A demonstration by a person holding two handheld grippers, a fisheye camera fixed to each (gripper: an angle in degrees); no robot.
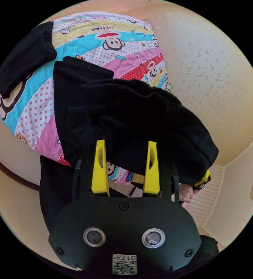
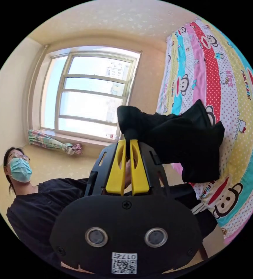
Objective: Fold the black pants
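Observation:
The black pants (image 1: pixel 132 122) hang bunched in the air over the colourful cartoon bedspread (image 1: pixel 109 43). In the left gripper view my left gripper (image 1: pixel 126 144) is open, its yellow jaws wide apart, with pants fabric draped over their tips. My right gripper (image 1: pixel 202 179) shows at the pants' right edge with a hand (image 1: pixel 187 192) behind it. In the right gripper view my right gripper (image 2: pixel 128 142) is shut on a fold of the black pants (image 2: pixel 176 139), which trail from the jaws toward the bedspread (image 2: pixel 234 96).
A second black garment (image 1: pixel 24 58) lies folded on the far corner of the bed. A person (image 2: pixel 33 209) in dark clothes stands beside the bed, with a window (image 2: pixel 88 90) behind and a striped cloth (image 2: pixel 53 142) on its sill. Cream walls surround the bed.

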